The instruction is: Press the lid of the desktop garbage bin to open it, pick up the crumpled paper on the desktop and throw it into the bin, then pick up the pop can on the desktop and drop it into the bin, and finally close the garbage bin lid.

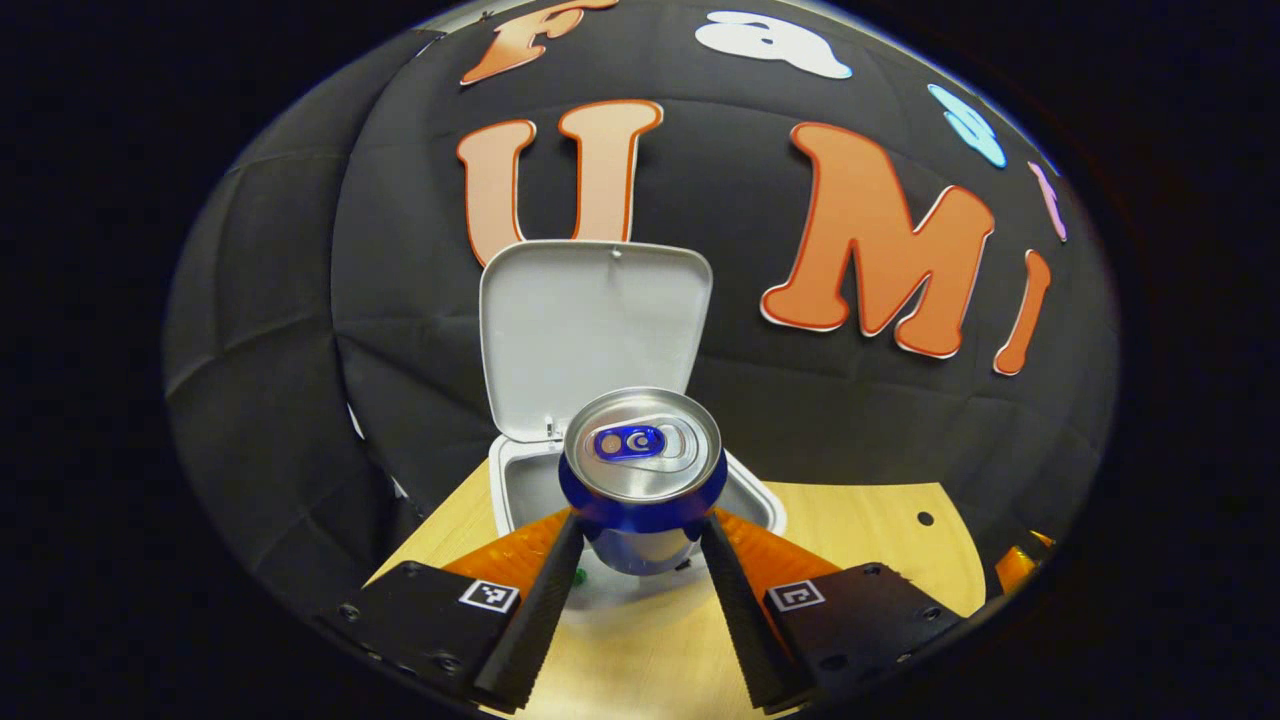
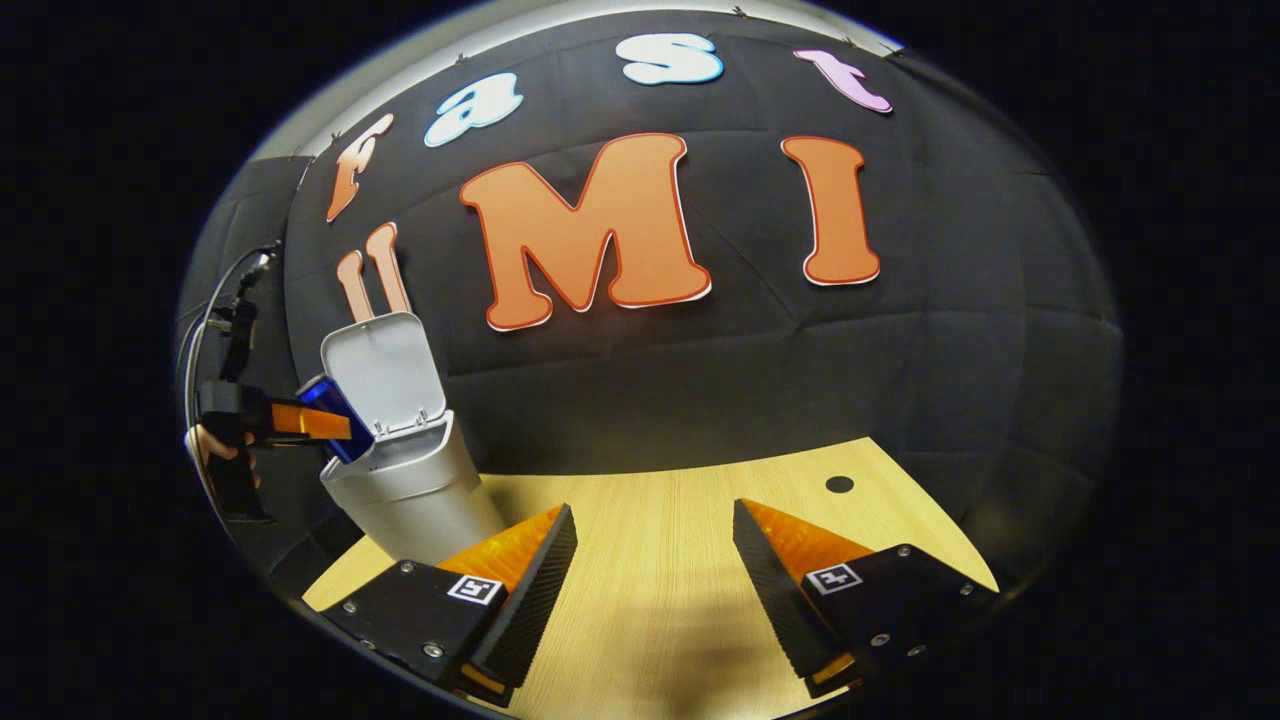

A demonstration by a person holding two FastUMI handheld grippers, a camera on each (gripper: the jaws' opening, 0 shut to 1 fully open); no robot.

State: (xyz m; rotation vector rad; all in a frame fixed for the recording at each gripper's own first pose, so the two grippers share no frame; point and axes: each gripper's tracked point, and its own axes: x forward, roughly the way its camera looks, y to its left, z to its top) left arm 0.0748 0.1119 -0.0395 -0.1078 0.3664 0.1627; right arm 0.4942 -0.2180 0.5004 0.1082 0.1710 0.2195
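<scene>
1. In the left gripper view, the left gripper (image 1: 640, 535) grips a blue pop can (image 1: 642, 470) between its two fingers, one pressing on each side of the can's body.
2. The can is held upright, its silver top and pull tab facing the camera, raised off the wooden desktop (image 1: 860, 525).
3. Just behind and below the can stands the white desktop garbage bin (image 1: 510, 480), mouth open, with its lid (image 1: 592, 325) swung up and back against the booth wall.
4. At the far left of the right gripper view, a hand (image 2: 205, 445) holds the left gripper (image 2: 335, 428), with cables running up behind it.
5. There the blue can (image 2: 328, 402) is tilted, held at the front rim of the bin (image 2: 410, 490), in front of the raised lid (image 2: 385, 372).
6. The bin stands at the left edge of the desktop (image 2: 660, 560), touching the wall behind it.
7. Farther right, the right gripper (image 2: 655, 570) hovers above the bare wood, its jaws spread wide with nothing between them.
8. A small dark hole (image 2: 839, 484) marks the desktop near its far right corner.
9. The crumpled paper cannot be made out on the desktop; the bin's inside is hidden behind the can.
</scene>
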